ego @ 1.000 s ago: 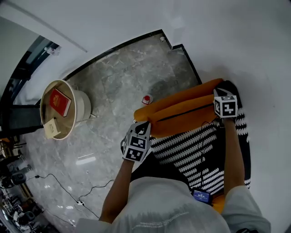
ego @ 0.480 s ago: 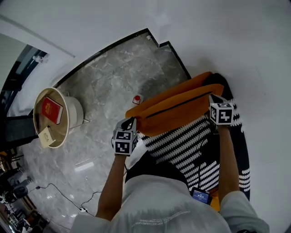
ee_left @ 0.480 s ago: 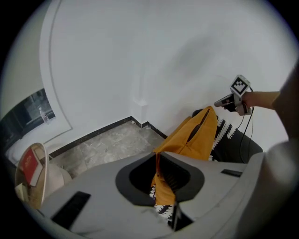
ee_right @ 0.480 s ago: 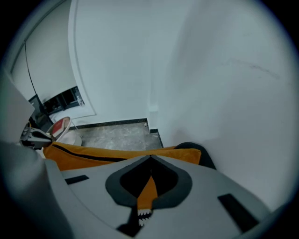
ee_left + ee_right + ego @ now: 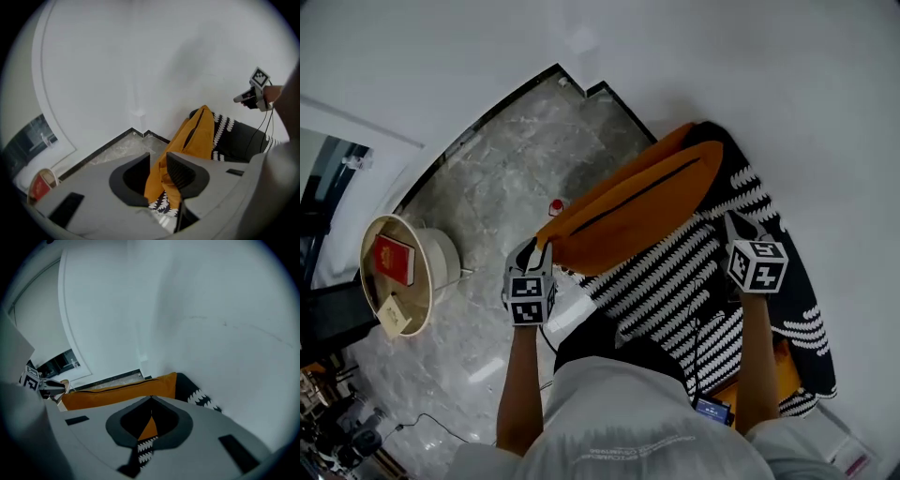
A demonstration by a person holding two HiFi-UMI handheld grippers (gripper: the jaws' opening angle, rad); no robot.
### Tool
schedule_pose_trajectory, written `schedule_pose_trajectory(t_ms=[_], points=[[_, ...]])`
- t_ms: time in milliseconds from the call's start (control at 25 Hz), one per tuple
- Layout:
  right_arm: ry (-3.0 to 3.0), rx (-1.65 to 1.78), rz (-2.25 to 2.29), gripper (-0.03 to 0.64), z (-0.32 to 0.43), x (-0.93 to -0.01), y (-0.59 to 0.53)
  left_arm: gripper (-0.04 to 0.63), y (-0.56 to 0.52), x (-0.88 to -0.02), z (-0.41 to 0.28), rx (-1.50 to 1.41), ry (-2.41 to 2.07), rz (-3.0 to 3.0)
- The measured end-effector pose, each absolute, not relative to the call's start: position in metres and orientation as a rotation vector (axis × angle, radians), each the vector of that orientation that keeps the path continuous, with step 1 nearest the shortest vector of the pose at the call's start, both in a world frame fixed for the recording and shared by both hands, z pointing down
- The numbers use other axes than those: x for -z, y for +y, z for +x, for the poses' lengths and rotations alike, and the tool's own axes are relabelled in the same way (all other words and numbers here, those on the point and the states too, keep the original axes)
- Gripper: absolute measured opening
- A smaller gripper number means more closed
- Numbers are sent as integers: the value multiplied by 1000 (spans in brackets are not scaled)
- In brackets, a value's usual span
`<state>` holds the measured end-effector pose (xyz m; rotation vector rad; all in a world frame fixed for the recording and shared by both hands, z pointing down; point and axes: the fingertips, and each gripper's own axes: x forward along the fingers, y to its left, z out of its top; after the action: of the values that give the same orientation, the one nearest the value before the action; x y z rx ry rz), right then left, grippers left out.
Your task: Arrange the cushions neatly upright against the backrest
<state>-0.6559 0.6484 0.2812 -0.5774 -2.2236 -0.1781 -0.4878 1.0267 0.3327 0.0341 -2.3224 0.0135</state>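
A long orange cushion (image 5: 628,211) with a dark zip lies slanted on the black-and-white patterned sofa seat (image 5: 703,286), its far end up by the white wall. My left gripper (image 5: 534,255) is at the cushion's near left corner. In the left gripper view its jaws (image 5: 158,157) have just been opening, and the orange corner (image 5: 157,180) hangs loosely between them. My right gripper (image 5: 733,225) hovers over the patterned seat, to the right of the cushion and apart from it. Its fingertips (image 5: 151,399) meet, shut, with the cushion (image 5: 117,391) stretched beyond them.
A round side table (image 5: 431,248) with a red book (image 5: 390,260) stands on the marble floor at the left. A small red object (image 5: 555,207) lies on the floor near the cushion. White wall runs behind the sofa. More orange (image 5: 780,367) shows under the patterned cover.
The left jaws have opened around the cushion's corner. The right gripper has come away from the cushion's far end toward me. The cushion's far end now sits higher against the wall.
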Motion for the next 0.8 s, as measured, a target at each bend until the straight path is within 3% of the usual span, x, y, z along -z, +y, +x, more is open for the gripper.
schedule_pose_trajectory(t_ms=[400,800], points=[[-2398,29,-288,3,-553,-203,530,126,952,-276,-521,-262,-2380,238],[-2517,-97,95,3,-382,-145,398,18,784,-198,-492,-371,-2484,643]])
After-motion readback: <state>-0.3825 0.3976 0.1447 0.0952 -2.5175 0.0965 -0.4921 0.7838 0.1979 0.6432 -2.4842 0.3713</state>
